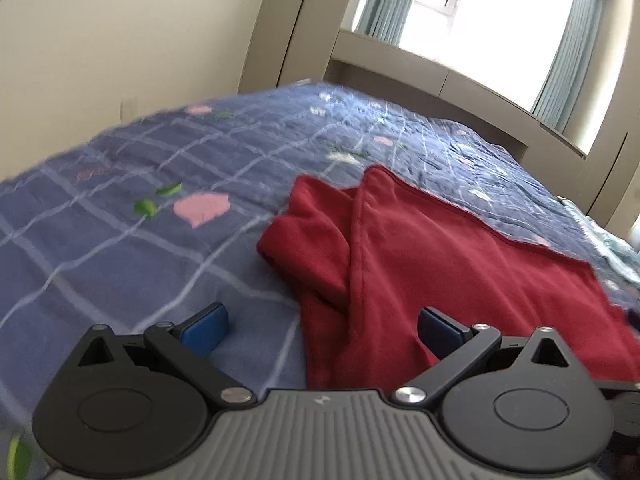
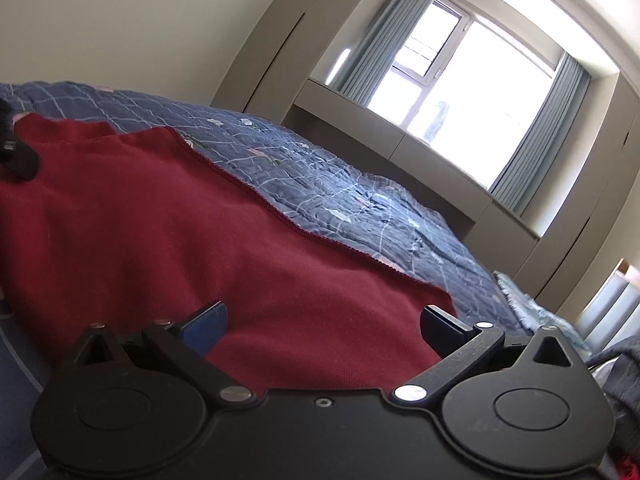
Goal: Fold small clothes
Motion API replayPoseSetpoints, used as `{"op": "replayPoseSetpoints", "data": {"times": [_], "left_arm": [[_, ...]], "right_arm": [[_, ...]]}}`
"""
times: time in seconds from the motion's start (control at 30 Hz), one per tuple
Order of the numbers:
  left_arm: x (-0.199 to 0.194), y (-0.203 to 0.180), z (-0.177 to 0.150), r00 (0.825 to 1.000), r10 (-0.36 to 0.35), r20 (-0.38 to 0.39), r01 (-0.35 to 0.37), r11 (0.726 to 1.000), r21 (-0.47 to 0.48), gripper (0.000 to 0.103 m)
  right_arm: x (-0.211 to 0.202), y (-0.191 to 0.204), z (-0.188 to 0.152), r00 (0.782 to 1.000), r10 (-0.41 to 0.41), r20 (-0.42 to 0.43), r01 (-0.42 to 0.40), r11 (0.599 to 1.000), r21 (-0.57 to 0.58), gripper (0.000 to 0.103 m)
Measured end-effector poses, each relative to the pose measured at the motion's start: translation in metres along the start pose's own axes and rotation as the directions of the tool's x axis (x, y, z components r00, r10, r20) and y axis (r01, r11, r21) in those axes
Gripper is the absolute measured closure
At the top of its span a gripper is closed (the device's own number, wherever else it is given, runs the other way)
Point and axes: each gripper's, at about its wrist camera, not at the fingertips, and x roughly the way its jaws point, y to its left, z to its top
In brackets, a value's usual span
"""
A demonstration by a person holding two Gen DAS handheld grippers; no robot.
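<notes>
A dark red garment (image 1: pixel 460 264) lies spread on the blue checked bedspread (image 1: pixel 120 220), with one part folded over and bunched at its left side. My left gripper (image 1: pixel 322 330) is open and empty, low over the garment's near left edge; its left finger is over the bedspread, its right over the red cloth. In the right wrist view the red garment (image 2: pixel 180 240) fills the foreground. My right gripper (image 2: pixel 322 328) is open and empty just above it. The left gripper shows as a black part at the left edge of the right wrist view (image 2: pixel 18 160).
The bedspread (image 2: pixel 340 192) runs on to the far side of the bed. Beige cabinets (image 2: pixel 440 168) and a bright window with grey-blue curtains (image 2: pixel 460 64) stand behind it. A beige wall (image 1: pixel 120 40) is on the left. Grey cloth (image 2: pixel 624 376) lies at the right edge.
</notes>
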Motion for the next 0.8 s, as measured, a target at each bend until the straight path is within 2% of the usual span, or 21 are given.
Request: {"op": "replayPoseSetpoints", "data": {"times": [0.03,0.13,0.23,0.33,0.4,0.43,0.47,0.53,0.57,0.63,0.8], "left_arm": [[-0.008,0.001,-0.003,1.000,-0.010,0.000,0.010,0.999,-0.036,0.000],[-0.021,0.003,-0.015,0.995,-0.098,-0.011,0.095,0.984,-0.149,0.001],[-0.023,-0.007,-0.018,0.996,-0.088,0.000,0.087,0.986,-0.142,0.001],[-0.019,-0.014,-0.019,0.996,-0.088,0.007,0.088,0.979,-0.184,0.001],[-0.018,-0.016,-0.020,0.993,-0.119,0.023,0.121,0.964,-0.235,0.001],[-0.017,-0.014,-0.022,0.990,-0.140,0.028,0.142,0.948,-0.284,0.002],[-0.018,-0.012,-0.025,0.989,-0.138,0.047,0.146,0.932,-0.330,0.005],[-0.021,-0.009,-0.032,0.992,-0.095,0.084,0.121,0.908,-0.402,0.024],[-0.021,-0.006,-0.036,0.993,-0.075,0.094,0.109,0.895,-0.433,0.028],[-0.021,-0.002,-0.040,0.992,-0.061,0.113,0.106,0.886,-0.451,0.042],[-0.013,0.006,-0.045,0.987,-0.066,0.149,0.131,0.862,-0.489,0.045]], "right_arm": [[0.001,-0.003,0.000,1.000,0.011,-0.003,-0.011,1.000,0.014,0.001],[0.004,-0.008,0.000,0.999,0.036,-0.009,-0.035,0.998,0.048,0.001],[0.004,-0.008,0.000,0.999,0.038,-0.007,-0.038,0.998,0.054,0.001],[0.003,-0.006,0.000,1.000,0.031,-0.001,-0.031,0.998,0.048,0.001],[0.002,-0.007,-0.001,1.000,0.030,0.001,-0.030,0.998,0.049,0.001],[0.002,-0.007,-0.001,0.999,0.032,0.001,-0.032,0.998,0.051,0.001],[0.002,-0.007,-0.001,0.999,0.035,0.001,-0.035,0.998,0.055,0.001],[0.001,-0.009,-0.002,0.999,0.040,0.003,-0.040,0.997,0.066,0.001],[0.000,-0.010,-0.002,0.999,0.041,0.006,-0.042,0.997,0.070,0.001],[0.000,-0.011,-0.003,0.999,0.042,0.010,-0.043,0.996,0.074,0.001],[0.001,-0.015,-0.003,0.998,0.061,0.006,-0.061,0.993,0.097,0.001]]}}
